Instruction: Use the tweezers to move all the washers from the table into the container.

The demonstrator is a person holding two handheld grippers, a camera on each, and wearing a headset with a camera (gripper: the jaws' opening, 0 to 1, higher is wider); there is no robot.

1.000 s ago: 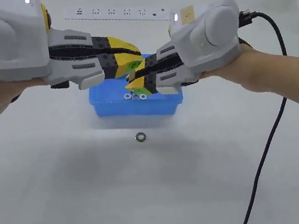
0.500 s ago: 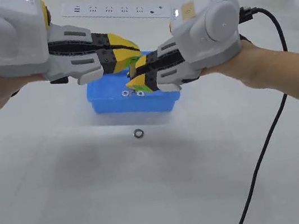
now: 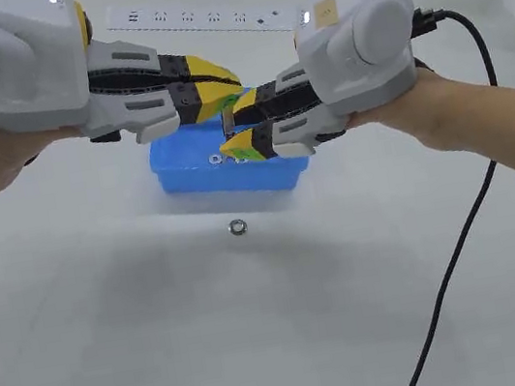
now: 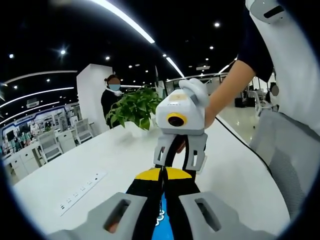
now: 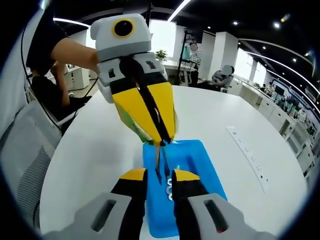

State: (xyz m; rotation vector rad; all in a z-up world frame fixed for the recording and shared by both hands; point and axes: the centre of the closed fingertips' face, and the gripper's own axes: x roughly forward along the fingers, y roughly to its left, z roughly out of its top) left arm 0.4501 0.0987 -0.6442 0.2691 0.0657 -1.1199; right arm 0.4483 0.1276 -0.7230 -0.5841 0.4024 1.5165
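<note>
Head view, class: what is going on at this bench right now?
A person holds a gripper in each hand above a blue plastic container on the white table. The left gripper has its fingers closed, apparently on thin metal tweezers that point down between the parted fingers of the right gripper. Several small metal washers lie in the container; one metal washer lies on the table in front of it.

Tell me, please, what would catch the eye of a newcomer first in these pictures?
The left gripper and the right gripper meet tip to tip above a bright blue container. One lone washer lies on the white table in front of it, while other washers already sit inside.
</note>
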